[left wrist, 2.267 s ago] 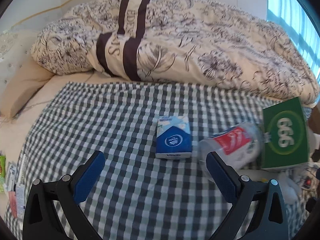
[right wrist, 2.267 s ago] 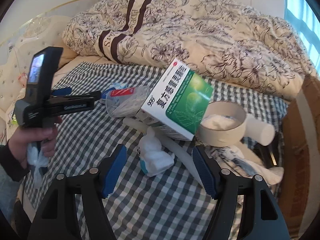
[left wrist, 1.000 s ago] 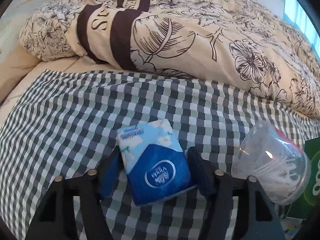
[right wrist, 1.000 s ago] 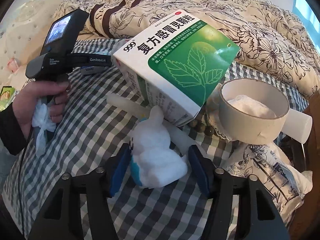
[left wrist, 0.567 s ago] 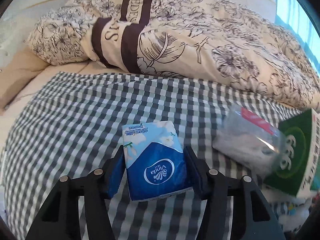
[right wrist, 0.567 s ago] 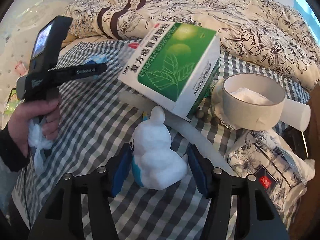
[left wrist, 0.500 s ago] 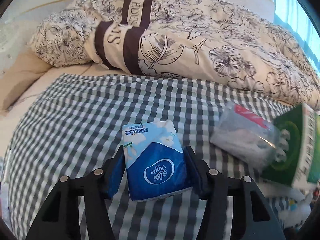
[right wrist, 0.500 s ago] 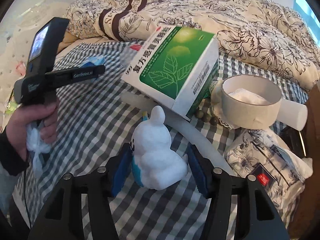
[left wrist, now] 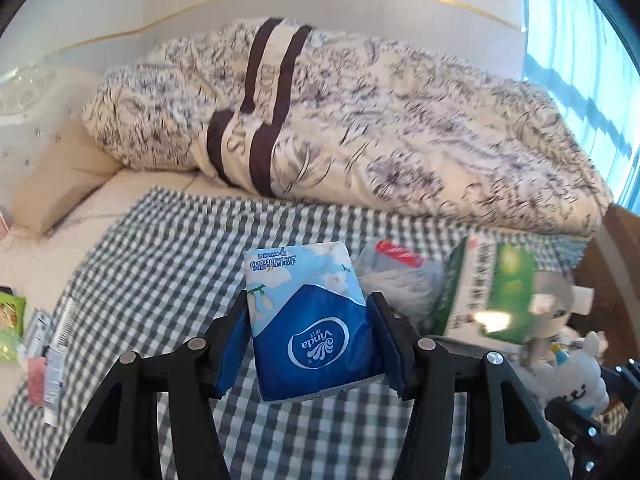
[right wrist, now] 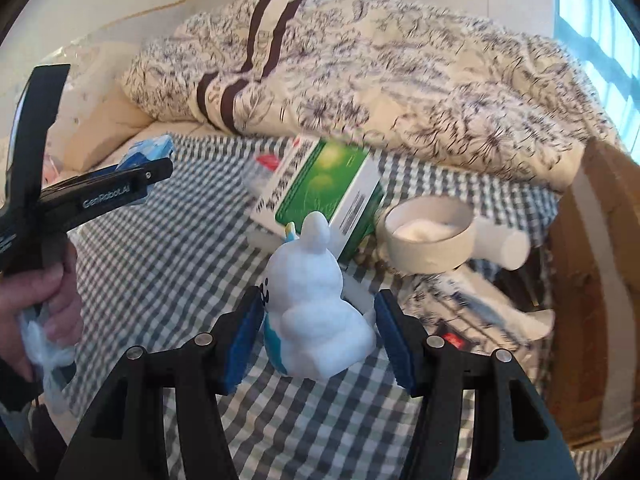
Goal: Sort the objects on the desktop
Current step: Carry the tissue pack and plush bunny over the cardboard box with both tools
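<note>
My left gripper point(left wrist: 310, 338) is shut on a blue Vinda tissue pack point(left wrist: 310, 320), held raised above the checked cloth point(left wrist: 160, 264). In the right wrist view my right gripper point(right wrist: 318, 340) is shut on a white plush rabbit toy point(right wrist: 314, 304), also lifted off the cloth. The same toy point(left wrist: 568, 376) shows at the lower right of the left wrist view. The left gripper with the tissue pack point(right wrist: 150, 152) appears at the left of the right wrist view, held by a person's hand point(right wrist: 48, 300).
A green medicine box point(right wrist: 328, 196), a clear cotton-swab tub point(left wrist: 400, 276), a tape roll point(right wrist: 430, 236) and a white tube point(right wrist: 502, 242) lie on the cloth point(right wrist: 160, 256). A floral duvet point(left wrist: 360, 120) lies behind. Small packets point(left wrist: 40, 340) sit at the left edge; a cardboard box point(right wrist: 592, 280) stands right.
Both grippers closed on their objects, the left on the tissue pack and the right on the rabbit, then lifted and pulled back from the pile. The green box tipped lower.
</note>
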Available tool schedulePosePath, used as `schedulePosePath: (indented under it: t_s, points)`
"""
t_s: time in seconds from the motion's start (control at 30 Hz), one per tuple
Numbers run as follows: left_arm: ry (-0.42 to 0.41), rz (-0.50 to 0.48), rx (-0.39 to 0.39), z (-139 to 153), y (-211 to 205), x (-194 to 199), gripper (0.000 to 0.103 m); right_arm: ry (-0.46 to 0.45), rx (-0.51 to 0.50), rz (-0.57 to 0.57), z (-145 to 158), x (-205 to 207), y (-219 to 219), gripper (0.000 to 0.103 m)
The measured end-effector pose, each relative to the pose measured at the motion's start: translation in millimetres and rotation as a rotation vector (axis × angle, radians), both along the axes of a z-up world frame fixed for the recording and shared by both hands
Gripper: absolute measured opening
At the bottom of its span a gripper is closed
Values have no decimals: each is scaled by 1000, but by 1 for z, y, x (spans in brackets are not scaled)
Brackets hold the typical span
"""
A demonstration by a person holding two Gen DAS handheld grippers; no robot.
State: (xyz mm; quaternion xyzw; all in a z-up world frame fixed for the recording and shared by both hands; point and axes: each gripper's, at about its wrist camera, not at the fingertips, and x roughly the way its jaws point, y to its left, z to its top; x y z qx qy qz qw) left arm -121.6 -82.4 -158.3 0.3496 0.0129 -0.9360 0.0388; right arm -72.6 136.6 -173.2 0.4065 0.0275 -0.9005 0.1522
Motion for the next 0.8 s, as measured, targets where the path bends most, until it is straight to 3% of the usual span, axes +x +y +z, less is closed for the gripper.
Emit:
schedulePosePath:
  t_s: [0.4, 0.8]
  points:
    - [110, -33, -7, 85, 35, 38, 58, 126, -39, -61, 66, 28, 32, 57]
    - [212, -80, 14, 147, 83, 79, 58, 250, -70, -95, 127, 58, 74, 57]
